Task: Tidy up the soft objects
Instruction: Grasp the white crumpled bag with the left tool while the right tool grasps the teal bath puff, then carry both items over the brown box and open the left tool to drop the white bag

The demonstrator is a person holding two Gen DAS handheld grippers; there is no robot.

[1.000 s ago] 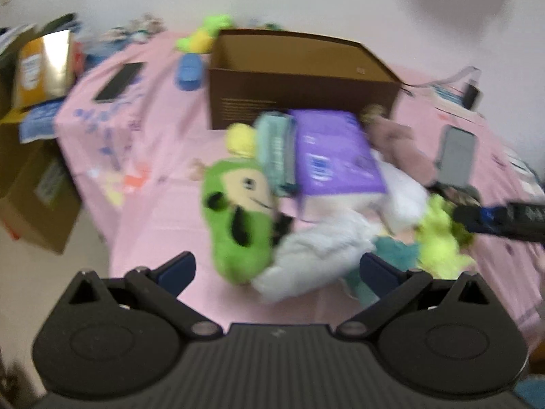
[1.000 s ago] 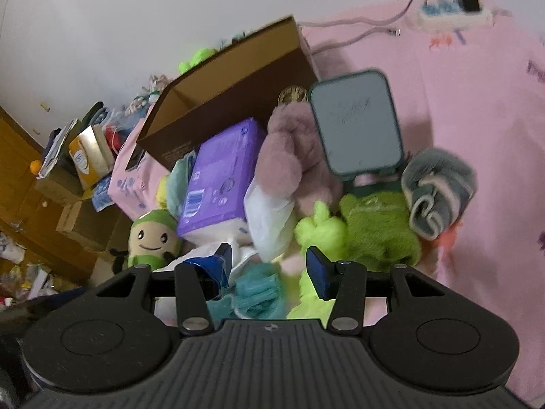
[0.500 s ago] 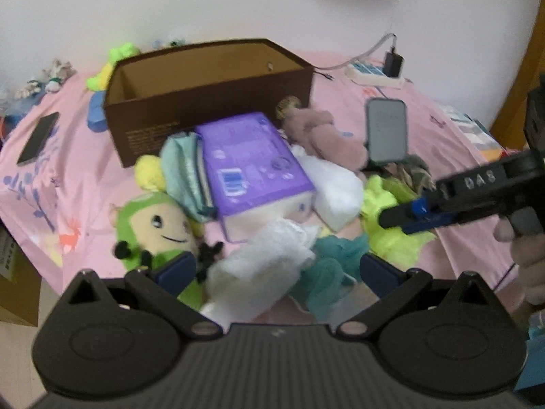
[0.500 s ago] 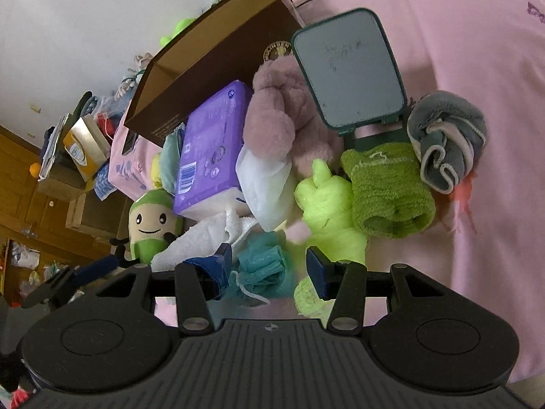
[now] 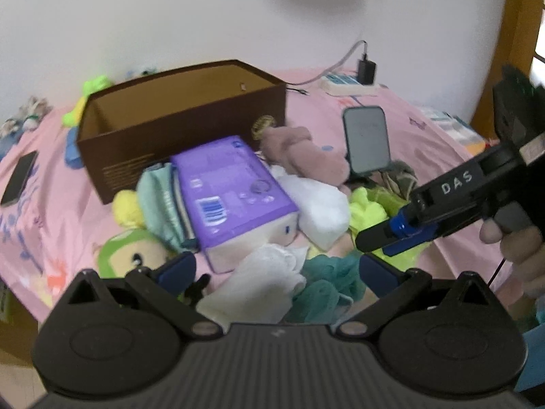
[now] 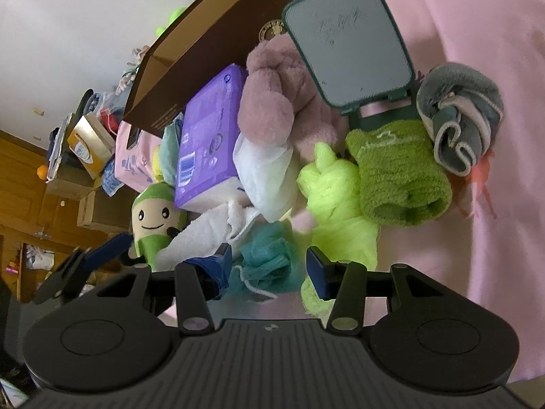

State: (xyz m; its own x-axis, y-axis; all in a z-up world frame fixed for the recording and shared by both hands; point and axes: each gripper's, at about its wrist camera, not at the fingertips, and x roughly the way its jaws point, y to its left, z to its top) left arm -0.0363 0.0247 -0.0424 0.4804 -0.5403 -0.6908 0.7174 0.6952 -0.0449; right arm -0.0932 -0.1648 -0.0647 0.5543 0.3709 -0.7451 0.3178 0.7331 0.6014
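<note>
From the left wrist camera, I see my left gripper (image 5: 276,269) spread wide and empty, hanging over the near edge of the pile on the pink bedspread (image 5: 58,184). Directly between its fingers lie the white cloth (image 5: 269,279) and, to its right, the teal mesh puff (image 5: 330,283). The brown cardboard box (image 5: 184,116) stands open-topped behind the pile, straight ahead, with the purple pack (image 5: 231,180) lying lengthwise between me and it. My right gripper (image 5: 374,242) comes in from the right side, low over the neon-yellow fluff (image 5: 371,208); from here its fingers look close together, though I cannot see anything pinched between them.

Through the right wrist camera, the fingers of the right gripper (image 6: 269,266) stand part-open with nothing held. The teal mesh puff (image 6: 269,259) sits right in the gap, its white string trailing toward me. The green sock (image 6: 398,177) and grey rolled cloth (image 6: 460,116) lie farther out to the right, beside the teal mirror (image 6: 351,44), and the green-capped doll (image 6: 156,218) is off to the left.

I judge the right gripper the nearer one for the puff: straight forward and down. The box then lies up and to the left of it, past the pink plush (image 6: 272,109).
</note>
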